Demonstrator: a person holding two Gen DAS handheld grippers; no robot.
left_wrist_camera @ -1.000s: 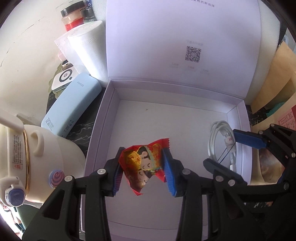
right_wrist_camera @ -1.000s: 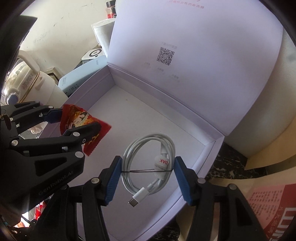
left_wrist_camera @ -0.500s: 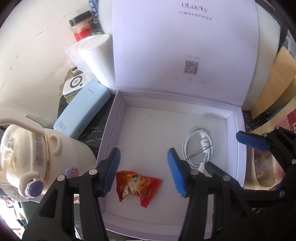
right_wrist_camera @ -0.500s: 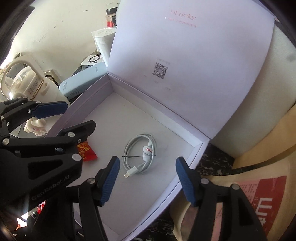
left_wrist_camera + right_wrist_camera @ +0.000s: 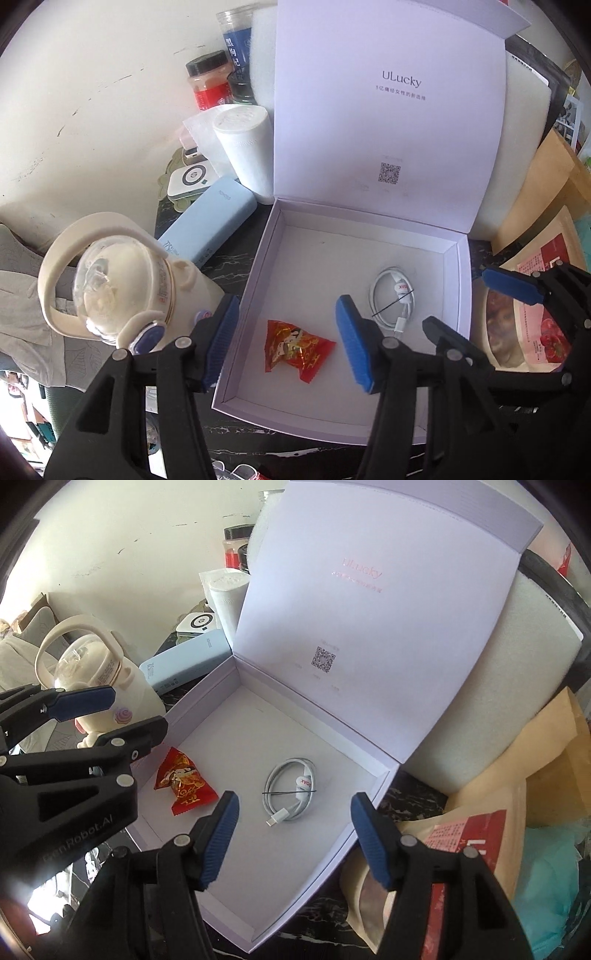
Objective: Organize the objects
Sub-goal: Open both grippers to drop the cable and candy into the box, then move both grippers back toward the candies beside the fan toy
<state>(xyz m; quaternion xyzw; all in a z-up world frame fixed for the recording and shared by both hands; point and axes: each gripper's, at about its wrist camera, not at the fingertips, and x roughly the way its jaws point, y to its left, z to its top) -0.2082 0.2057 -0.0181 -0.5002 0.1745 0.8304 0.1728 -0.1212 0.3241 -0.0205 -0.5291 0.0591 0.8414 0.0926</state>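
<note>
Your left gripper hangs above the open box, its jaws spread and nothing between the blue pads; those jaws have just been opening, and the red candy now lies free on the box floor below them, near the front left corner. Your right gripper is also above the box, on the right side; its jaws are spread too, they have just been opening a little, and they pinch nothing. The white cable, coiled and tied with a thin black band, lies flat on the box floor below your right gripper, to the right of the candy and apart from it. In the right wrist view you can see the candy close to the left wall of the box, and your left gripper comes in from the left edge of the picture, over that wall. In the left wrist view your right gripper shows at the right, over the right wall of the box, and the cable lies just inside that wall. The lid stands upright at the back. Left of the box a cream bottle with a loop handle stands, and behind it a light blue case lies on the dark table. A brown bag lies to the right of the box.
</note>
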